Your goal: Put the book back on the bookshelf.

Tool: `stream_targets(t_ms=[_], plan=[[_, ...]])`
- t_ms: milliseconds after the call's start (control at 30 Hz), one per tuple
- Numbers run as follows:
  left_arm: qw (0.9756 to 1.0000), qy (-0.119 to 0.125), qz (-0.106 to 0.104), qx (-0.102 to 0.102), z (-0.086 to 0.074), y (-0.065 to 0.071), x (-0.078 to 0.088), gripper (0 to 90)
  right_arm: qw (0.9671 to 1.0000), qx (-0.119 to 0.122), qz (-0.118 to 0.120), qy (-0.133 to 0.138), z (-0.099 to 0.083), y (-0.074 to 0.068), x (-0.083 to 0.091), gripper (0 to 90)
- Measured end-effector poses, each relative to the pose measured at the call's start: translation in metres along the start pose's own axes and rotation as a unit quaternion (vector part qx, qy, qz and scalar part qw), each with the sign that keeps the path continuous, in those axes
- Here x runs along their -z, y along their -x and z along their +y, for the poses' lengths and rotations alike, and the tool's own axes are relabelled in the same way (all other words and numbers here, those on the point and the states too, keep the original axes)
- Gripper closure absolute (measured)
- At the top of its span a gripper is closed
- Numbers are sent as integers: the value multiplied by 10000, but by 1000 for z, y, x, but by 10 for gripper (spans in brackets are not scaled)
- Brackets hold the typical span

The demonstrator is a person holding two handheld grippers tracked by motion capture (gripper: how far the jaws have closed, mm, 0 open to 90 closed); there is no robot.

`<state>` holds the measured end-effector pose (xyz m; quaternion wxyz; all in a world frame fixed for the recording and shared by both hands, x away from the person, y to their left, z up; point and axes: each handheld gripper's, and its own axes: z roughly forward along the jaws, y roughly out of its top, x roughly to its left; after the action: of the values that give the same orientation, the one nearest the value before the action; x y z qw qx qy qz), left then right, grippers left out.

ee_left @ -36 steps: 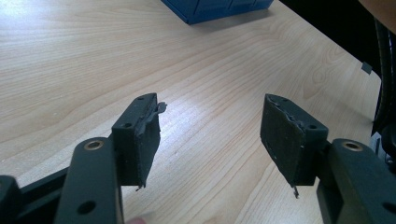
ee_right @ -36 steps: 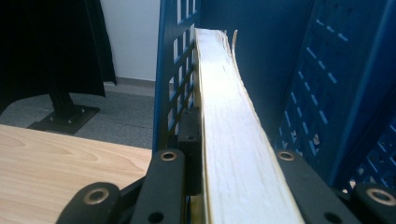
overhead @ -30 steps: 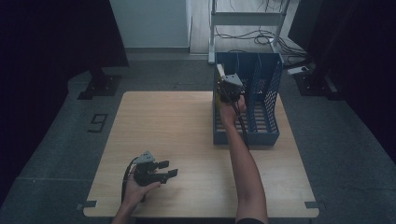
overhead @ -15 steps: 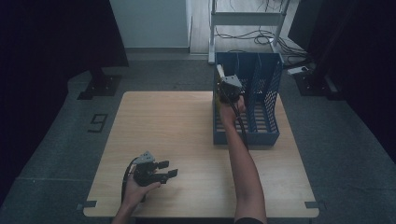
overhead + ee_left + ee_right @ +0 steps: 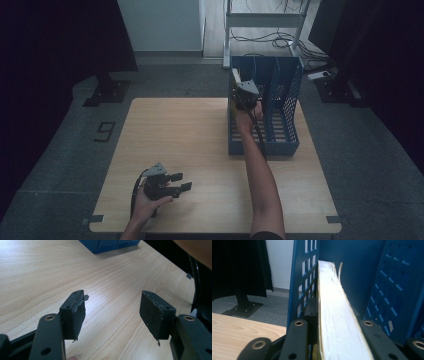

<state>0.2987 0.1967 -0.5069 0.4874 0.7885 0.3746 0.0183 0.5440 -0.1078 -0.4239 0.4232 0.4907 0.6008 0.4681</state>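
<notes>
Here the right gripper [image 5: 244, 91] is reached forward into a blue slotted file rack [image 5: 285, 95] that stands at the far right of the wooden table [image 5: 180, 135]. Its jaws are pinched on a book [image 5: 334, 315], held upright with its pale page edges facing the right gripper view's camera. The book stands in the rack's leftmost compartment, just beside the perforated left wall [image 5: 303, 277]; that wall's grid of slots shows directly to the left of the pages, and the blue back and a dotted divider [image 5: 392, 295] show to the right. In the high view the book [image 5: 235, 77] appears as a thin pale strip at the rack's left side, above the gripper. The person's right forearm [image 5: 260, 175] stretches from the table's near edge to the rack, with the gripper's cable [image 5: 260, 137] trailing along it.

The left gripper [image 5: 172, 182] is held low over the near left part of the table, well apart from the rack, in the person's left hand [image 5: 147, 200]. Its jaws are spread wide with nothing between them; in the left gripper view the two black pads [image 5: 75, 312] frame bare wood grain, and the base of the blue rack [image 5: 110, 245] shows at the top edge.

Beyond the table lie grey carpet, a white cabinet [image 5: 160, 25] and a metal frame [image 5: 265, 20] with cables on the floor.
</notes>
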Motion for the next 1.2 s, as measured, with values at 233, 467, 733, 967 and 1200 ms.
stream_targets(t_ms=[233, 467, 733, 967, 1200], plan=[[9999, -60, 81, -41, -1, 0, -2, 370, 9998, 135, 169, -36, 0, 1, 7, 630], [9999, -69, 79, -19, -1, -1, -2, 370, 9996, 18, 270, 75, 1, 2, 15, 572], [10000, -38, 84, 10, -1, -2, 0, 370, 9987, -106, 490, -14, 1, 6, 20, 512], [9999, 12, 114, 67, -1, -5, 2, 370, 9981, -145, 595, -56, 2, 9, 24, 494], [9999, -1, 117, 88, -2, -7, 2, 370, 9971, -240, 720, -87, 2, 11, 32, 482]])
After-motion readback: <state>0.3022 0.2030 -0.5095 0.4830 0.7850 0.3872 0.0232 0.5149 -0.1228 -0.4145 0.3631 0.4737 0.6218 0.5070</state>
